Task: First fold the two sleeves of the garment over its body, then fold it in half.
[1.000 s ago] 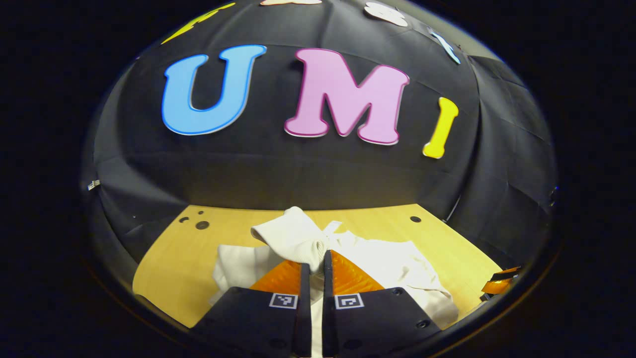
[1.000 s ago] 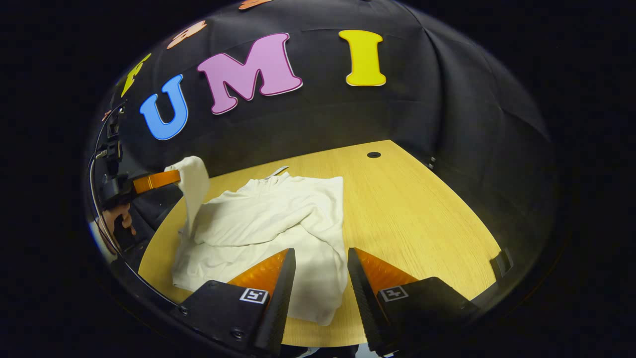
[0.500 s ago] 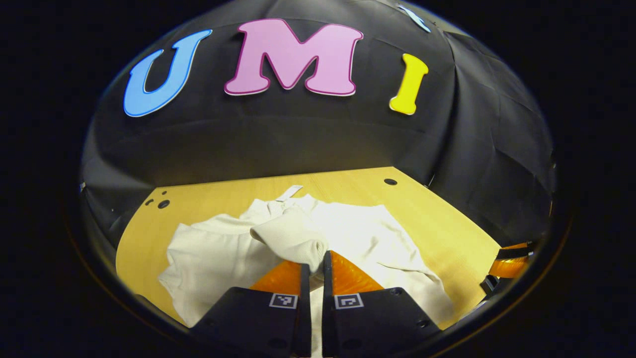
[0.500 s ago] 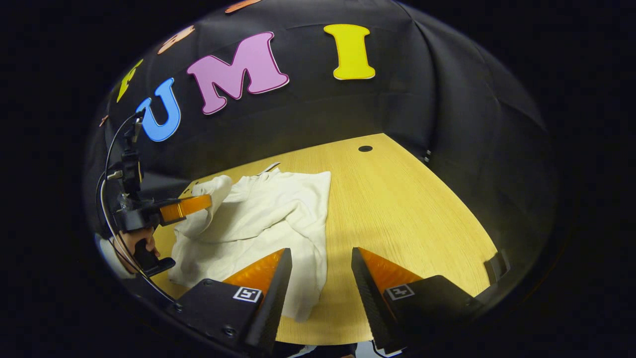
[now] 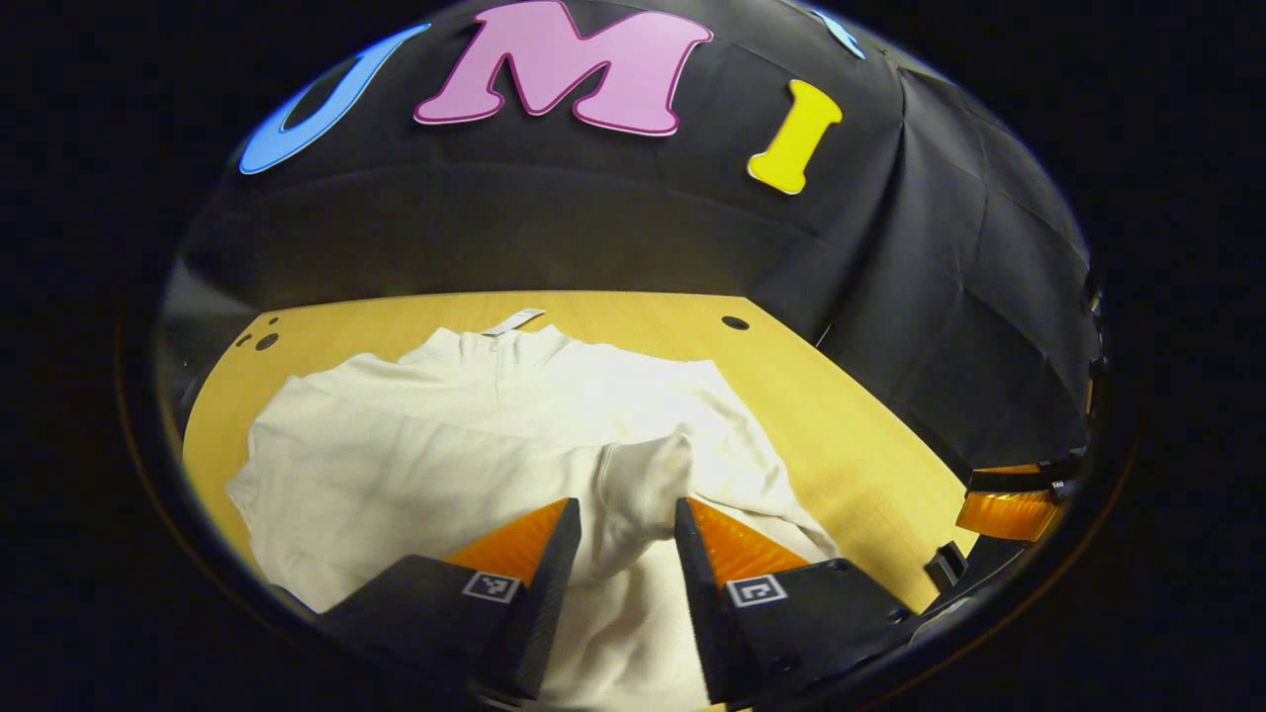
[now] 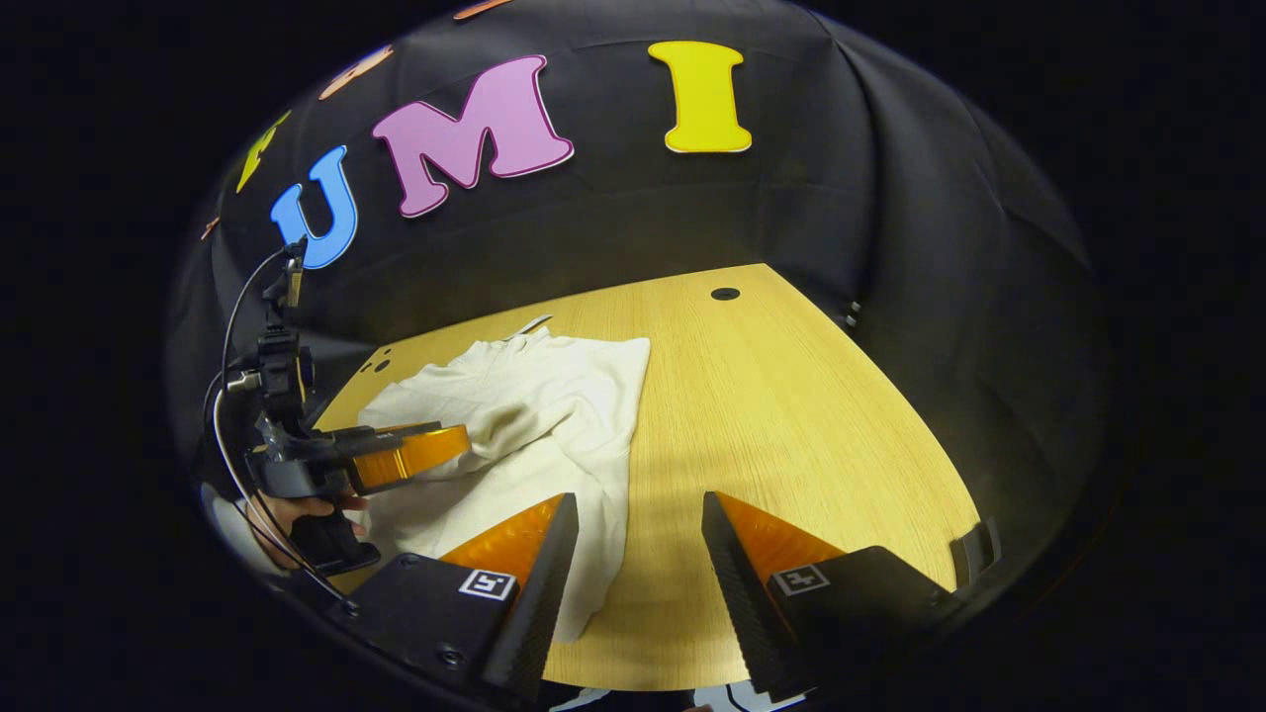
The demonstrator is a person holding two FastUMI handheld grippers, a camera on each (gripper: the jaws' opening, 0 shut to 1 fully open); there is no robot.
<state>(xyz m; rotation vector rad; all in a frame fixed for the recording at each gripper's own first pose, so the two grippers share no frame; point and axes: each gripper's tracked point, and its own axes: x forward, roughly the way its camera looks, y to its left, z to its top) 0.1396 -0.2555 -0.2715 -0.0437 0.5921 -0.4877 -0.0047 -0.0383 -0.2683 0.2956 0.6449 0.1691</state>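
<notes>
A cream long-sleeved garment (image 5: 425, 435) lies spread on the wooden table (image 5: 851, 425), collar toward the far wall. One sleeve is laid over the body, and its cuff (image 5: 645, 473) rests between the fingers of my left gripper (image 5: 625, 506), which stands open just above the cloth. From the right gripper view the left gripper (image 6: 457, 445) hovers low over the garment (image 6: 539, 405), held by a hand (image 6: 307, 509). My right gripper (image 6: 639, 499) is open with nothing in it, over the garment's right edge and bare table (image 6: 791, 415). The right gripper's orange finger (image 5: 1004, 512) shows at the far right.
A white label (image 5: 512, 321) sticks out at the collar. The tabletop has a round hole (image 6: 725, 294) near its far right corner and small holes (image 5: 265, 341) at the far left. Black cloth walls close the table's far and right sides.
My left gripper carried the sleeve cuff over the body, lowered it onto the cloth and opened, letting it go. The right gripper stayed open and barely moved.
</notes>
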